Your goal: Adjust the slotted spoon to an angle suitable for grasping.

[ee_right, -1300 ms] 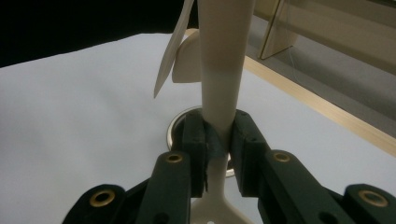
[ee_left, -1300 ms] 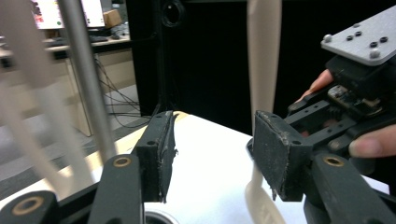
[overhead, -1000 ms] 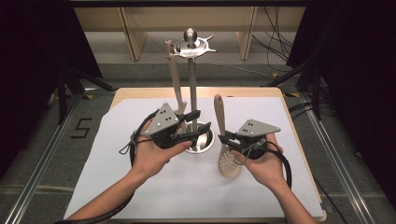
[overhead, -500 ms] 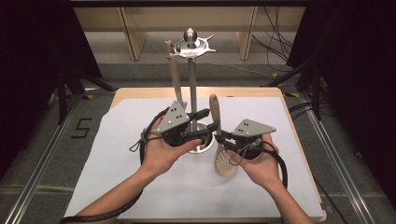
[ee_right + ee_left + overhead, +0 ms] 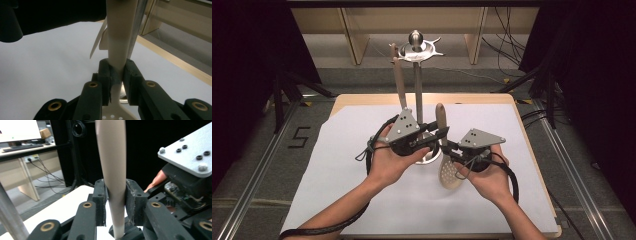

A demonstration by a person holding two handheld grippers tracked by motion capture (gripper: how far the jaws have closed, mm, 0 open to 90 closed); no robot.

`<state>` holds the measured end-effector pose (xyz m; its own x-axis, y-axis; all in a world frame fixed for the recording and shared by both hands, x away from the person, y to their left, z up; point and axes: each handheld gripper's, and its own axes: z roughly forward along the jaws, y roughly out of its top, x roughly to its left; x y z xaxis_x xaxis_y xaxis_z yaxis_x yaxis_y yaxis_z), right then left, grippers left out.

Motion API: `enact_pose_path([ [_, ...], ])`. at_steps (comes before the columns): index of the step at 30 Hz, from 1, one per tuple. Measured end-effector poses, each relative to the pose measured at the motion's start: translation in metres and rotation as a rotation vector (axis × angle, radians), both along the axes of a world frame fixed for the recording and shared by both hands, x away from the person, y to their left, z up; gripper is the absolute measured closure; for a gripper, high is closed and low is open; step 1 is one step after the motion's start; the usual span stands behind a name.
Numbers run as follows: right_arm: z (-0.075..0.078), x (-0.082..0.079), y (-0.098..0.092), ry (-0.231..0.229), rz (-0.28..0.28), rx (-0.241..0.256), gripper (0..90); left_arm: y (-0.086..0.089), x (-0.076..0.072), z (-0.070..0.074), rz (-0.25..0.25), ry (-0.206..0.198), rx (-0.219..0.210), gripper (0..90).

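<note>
A slotted spoon (image 5: pixel 448 174) with a beige handle stands nearly upright just right of the metal utensil stand (image 5: pixel 418 85), its perforated head low over the white sheet. My left gripper (image 5: pixel 439 133) is shut on the handle's middle, and the handle (image 5: pixel 111 152) rises between its jaws in the left gripper view. Lower down, near the head, my right gripper (image 5: pixel 447 149) is shut on the handle's narrow neck. In the right gripper view the handle (image 5: pixel 120 30) runs up from the jaws and the head's holes (image 5: pixel 113 116) show below.
Another long utensil (image 5: pixel 399 75) hangs from a hook on the stand's top ring. The stand's round base (image 5: pixel 428 156) sits mid-table between my hands. A white sheet (image 5: pixel 522 135) covers the wooden table. Dark frames and cables lie beyond the far edge.
My left gripper has moved right from the stand's base to the spoon's handle and shut on it. The right gripper has brought the spoon leftward, closer to the stand.
</note>
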<state>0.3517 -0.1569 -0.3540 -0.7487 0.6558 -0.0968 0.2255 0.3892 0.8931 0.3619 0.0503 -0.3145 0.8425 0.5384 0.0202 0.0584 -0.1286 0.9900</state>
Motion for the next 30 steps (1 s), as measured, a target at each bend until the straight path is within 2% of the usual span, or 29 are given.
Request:
enact_pose_path([
  [3,0.000,0.000,0.000,0.000,0.012,-0.007,78.4,0.002,0.001,0.001,-0.023,0.016,-0.011,73.2],
  [4,0.000,0.000,0.000,-0.015,0.016,-0.012,78.3,0.002,0.001,0.002,-0.031,0.019,-0.011,73.3],
  [6,0.000,0.000,0.001,-0.013,0.026,0.008,78.2,0.004,0.002,0.003,-0.047,0.030,-0.017,73.5],
  [8,0.002,0.001,0.000,0.002,0.052,0.000,78.0,0.007,0.003,0.005,-0.066,0.041,-0.016,73.7],
  [10,0.004,0.001,-0.001,0.010,0.080,-0.002,77.8,0.009,0.003,0.005,-0.081,0.043,-0.017,73.8],
  [12,0.003,0.001,-0.001,-0.002,0.092,0.005,76.6,0.012,0.002,0.005,-0.095,0.036,-0.016,73.9],
  [13,0.005,0.001,-0.003,0.005,0.120,-0.003,74.6,0.012,0.002,0.006,-0.095,0.033,-0.014,73.9],
  [15,0.004,0.001,-0.003,0.001,0.127,0.015,69.2,0.014,0.002,0.006,-0.098,0.028,-0.005,74.0],
  [17,0.005,0.002,-0.006,0.014,0.149,0.010,64.6,0.016,0.002,0.007,-0.108,0.025,0.001,74.0],
  [18,0.005,0.001,-0.006,0.013,0.145,0.025,63.1,0.017,0.003,0.007,-0.121,0.019,0.012,74.1],
  [19,0.006,0.000,-0.008,0.031,0.136,0.035,61.7,0.018,0.002,0.008,-0.130,0.024,0.017,74.1],
  [20,0.007,0.000,-0.009,0.017,0.150,0.039,60.9,0.019,0.002,0.009,-0.144,0.017,0.025,74.1],
  [23,0.009,-0.001,-0.011,0.025,0.177,0.073,60.5,0.020,0.001,0.011,-0.174,0.018,0.032,74.2],
  [24,0.009,0.000,-0.012,0.009,0.194,0.074,60.6,0.020,0.000,0.012,-0.183,0.016,0.039,74.2],
  [25,0.010,-0.001,-0.012,0.019,0.207,0.077,60.7,0.020,-0.001,0.012,-0.191,0.019,0.037,74.2],
  [26,0.010,0.000,-0.011,0.009,0.219,0.087,61.4,0.021,-0.001,0.012,-0.202,0.020,0.037,74.2],
  [27,0.010,-0.002,-0.010,0.033,0.236,0.092,62.8,0.021,-0.002,0.012,-0.207,0.020,0.036,74.2],
  [28,0.010,-0.002,-0.009,0.029,0.245,0.101,63.6,0.021,-0.002,0.012,-0.210,0.024,0.031,74.2],
  [29,0.010,0.000,-0.007,-0.008,0.260,0.101,64.2,0.022,-0.002,0.012,-0.216,0.029,0.026,74.2],
  [30,0.010,-0.002,-0.006,0.023,0.259,0.114,65.0,0.022,-0.002,0.012,-0.219,0.032,0.024,74.2],
])
